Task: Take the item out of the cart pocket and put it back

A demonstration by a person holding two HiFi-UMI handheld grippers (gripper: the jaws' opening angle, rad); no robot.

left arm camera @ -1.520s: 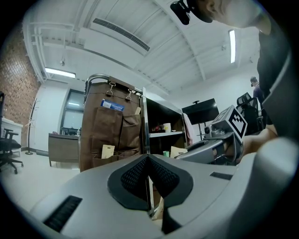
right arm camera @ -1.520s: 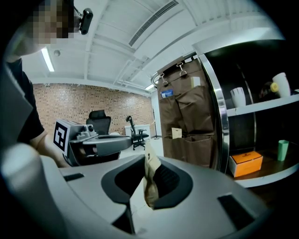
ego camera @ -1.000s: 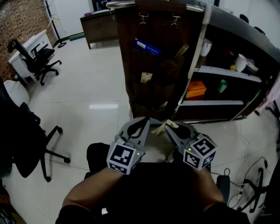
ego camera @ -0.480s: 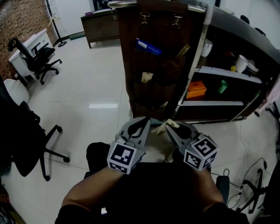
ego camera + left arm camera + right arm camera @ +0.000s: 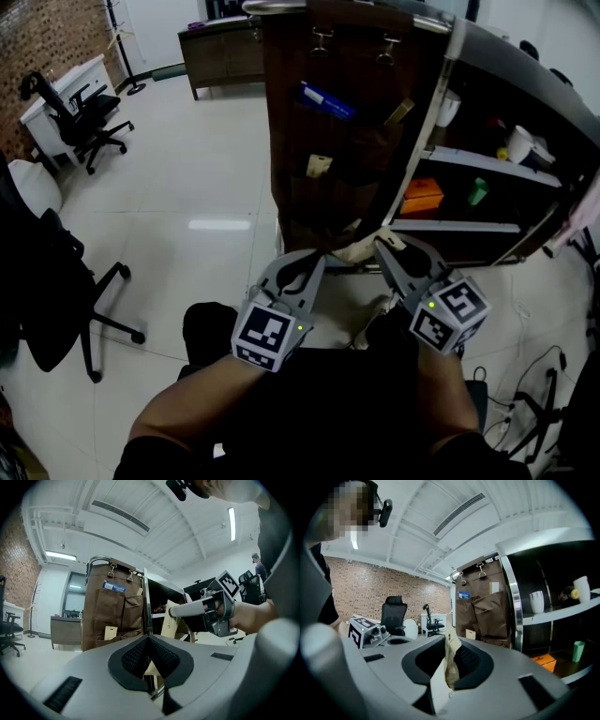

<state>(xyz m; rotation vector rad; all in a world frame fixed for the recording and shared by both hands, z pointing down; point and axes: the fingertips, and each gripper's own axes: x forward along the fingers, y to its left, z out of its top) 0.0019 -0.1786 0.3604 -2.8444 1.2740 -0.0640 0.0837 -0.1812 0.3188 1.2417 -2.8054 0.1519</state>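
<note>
Envelope (image 5: 450, 665): out of the pocket, pinched edge-on in right tongs (image 5: 451, 641), pads clenched on it, one end standing proud of the tips. Held in the air in front of cart (image 5: 427, 112), apart from brown pocket panel (image 5: 342, 202). Left tongs (image 5: 149, 638) clenched on nothing, level, beside the right pair, tips toward the panel.

Step in hand, by judgement: return leg, envelope to go back into a pocket. Own pocket not identifiable from here; some pockets already occupied (blue card (image 5: 326, 98), tan tag (image 5: 319, 166)).

For a clean return:
- Keep the grip firm; thin paper, likely to bend or slip if loosened early.
- Bring the leading edge above the pocket mouth, parallel to it, then lower straight in.
- Avoid pushing against the fabric lip; soft pocket, likely to fold shut.
- With a sagging mouth, hold the lip out with left tongs.
- Release only with most of the envelope inside.
</note>
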